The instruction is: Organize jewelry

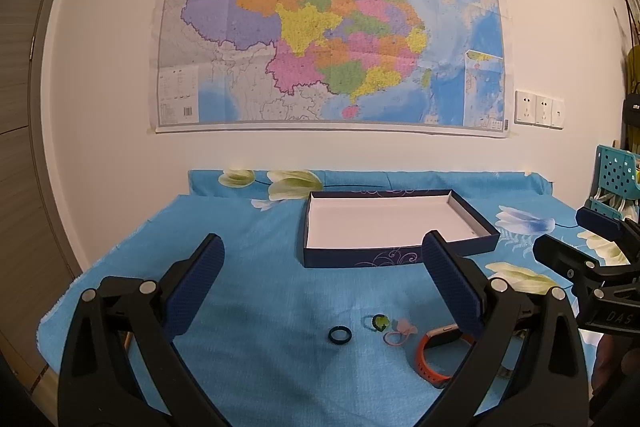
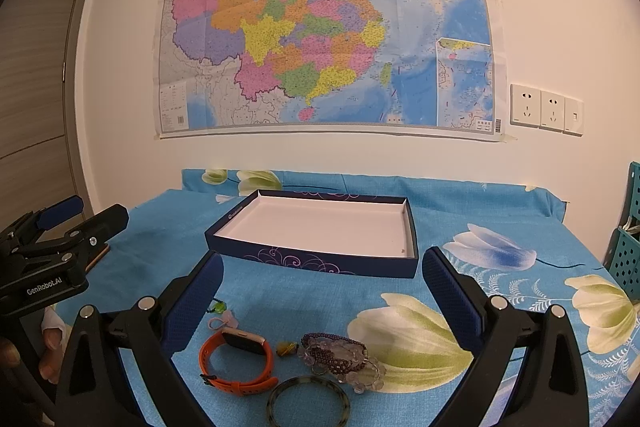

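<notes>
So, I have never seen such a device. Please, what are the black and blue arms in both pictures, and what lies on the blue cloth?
They are two hand-held grippers, one in each of a person's hands, each with a camera looking forward along its jaws. One picture is from the left gripper, the other from the right gripper. Both stand open and hold nothing. On the flowered cloth lie an empty box, an orange watch, a dark ring, a greenish bangle, beaded bracelets and small trinkets.
</notes>
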A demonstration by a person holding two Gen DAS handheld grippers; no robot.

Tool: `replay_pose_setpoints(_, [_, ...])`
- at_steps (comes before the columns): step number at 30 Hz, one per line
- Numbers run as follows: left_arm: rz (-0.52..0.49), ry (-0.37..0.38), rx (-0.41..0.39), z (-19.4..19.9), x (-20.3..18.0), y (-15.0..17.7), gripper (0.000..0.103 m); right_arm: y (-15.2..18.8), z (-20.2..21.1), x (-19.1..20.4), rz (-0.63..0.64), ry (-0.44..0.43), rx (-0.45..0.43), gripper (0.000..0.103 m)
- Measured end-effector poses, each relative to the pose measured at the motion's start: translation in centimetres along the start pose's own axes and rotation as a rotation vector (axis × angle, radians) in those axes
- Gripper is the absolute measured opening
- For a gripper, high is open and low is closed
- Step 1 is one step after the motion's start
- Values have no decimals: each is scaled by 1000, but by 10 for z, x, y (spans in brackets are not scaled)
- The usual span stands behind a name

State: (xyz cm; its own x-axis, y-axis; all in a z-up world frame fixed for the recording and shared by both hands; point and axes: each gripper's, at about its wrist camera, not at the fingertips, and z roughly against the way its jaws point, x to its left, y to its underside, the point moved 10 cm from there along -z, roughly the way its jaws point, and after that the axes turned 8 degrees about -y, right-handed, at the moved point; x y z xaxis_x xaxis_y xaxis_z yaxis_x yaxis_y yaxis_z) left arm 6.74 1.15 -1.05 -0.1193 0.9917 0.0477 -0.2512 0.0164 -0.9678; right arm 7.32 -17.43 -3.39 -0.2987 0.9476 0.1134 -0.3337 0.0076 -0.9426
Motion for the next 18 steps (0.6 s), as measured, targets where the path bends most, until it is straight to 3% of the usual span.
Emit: replay_pose_setpoints(18, [14, 9, -12, 3, 1, -6, 97, 0, 1, -1, -57, -15, 4, 96])
